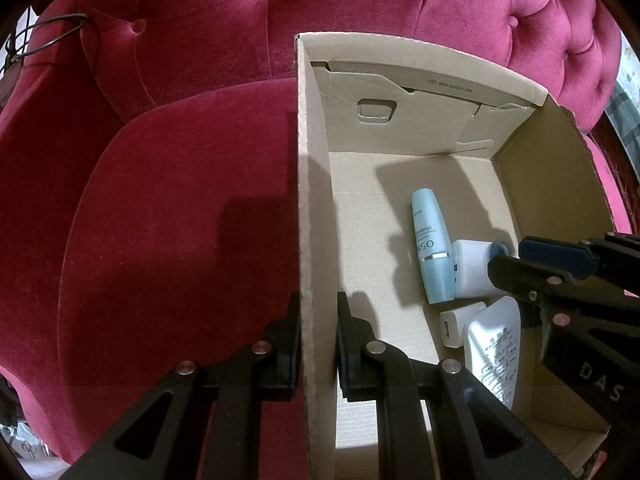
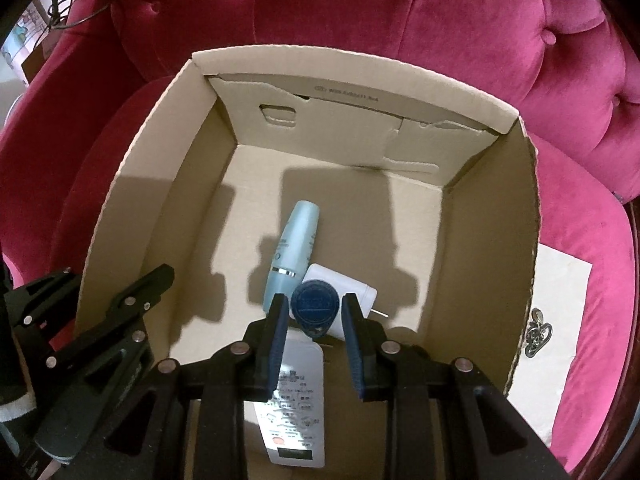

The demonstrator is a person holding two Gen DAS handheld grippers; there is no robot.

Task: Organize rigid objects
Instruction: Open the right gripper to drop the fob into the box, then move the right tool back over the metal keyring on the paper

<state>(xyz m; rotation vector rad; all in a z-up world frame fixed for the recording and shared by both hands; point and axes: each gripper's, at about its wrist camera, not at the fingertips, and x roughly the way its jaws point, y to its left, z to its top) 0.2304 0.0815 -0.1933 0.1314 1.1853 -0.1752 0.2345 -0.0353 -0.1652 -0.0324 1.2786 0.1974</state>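
In the cardboard box (image 2: 168, 152), pale blue bottle (image 2: 294, 248), white remote (image 2: 296, 392), seemingly two chargers.

SETTING: home living area, probably | SEATING: deep-pink button-tufted velvet armchair (image 2: 460, 24) with rounded seat cushion (image 1: 180, 208) | ON SEAT: open brown corrugated cardboard box (image 2: 496, 208) containing small household items | ALSO: cream paper sheet (image 2: 560, 304) with metal key bunch (image 2: 538, 338) | EDGES: room background too dark and distorted to identify
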